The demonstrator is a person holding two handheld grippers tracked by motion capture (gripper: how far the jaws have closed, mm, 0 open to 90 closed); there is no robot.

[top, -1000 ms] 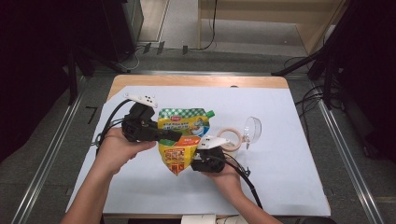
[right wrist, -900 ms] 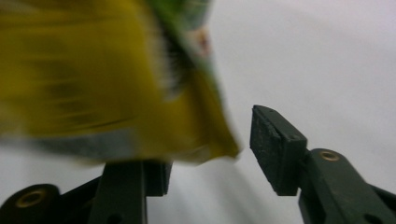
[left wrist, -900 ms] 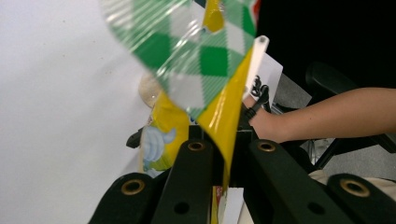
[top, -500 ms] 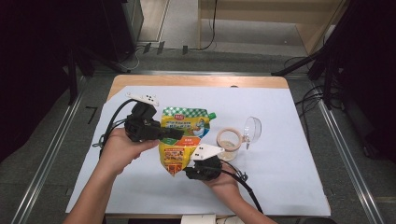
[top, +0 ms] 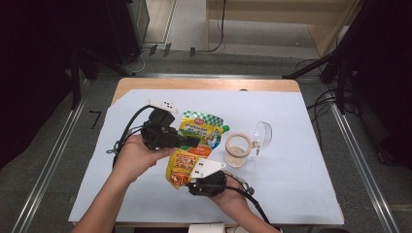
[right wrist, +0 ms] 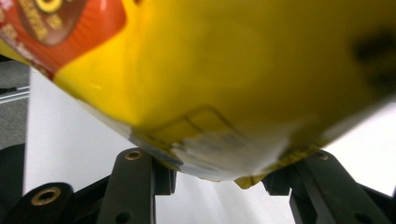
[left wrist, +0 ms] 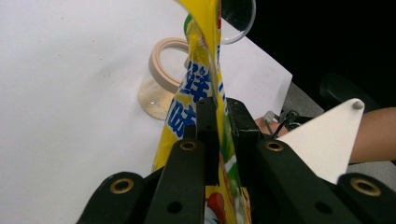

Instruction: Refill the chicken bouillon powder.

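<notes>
A yellow and green spouted pouch is lying tilted near the middle of the tabletop, its spout pointing toward the far right corner.

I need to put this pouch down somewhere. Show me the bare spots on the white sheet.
The white sheet lies bare right of the clear glass jar with its hinged lid, along the far strip beyond the yellow and green printed pouch, and near its left edge. The middle is crowded: the left gripper clamps the pouch, the right gripper sits at its lower end.
</notes>
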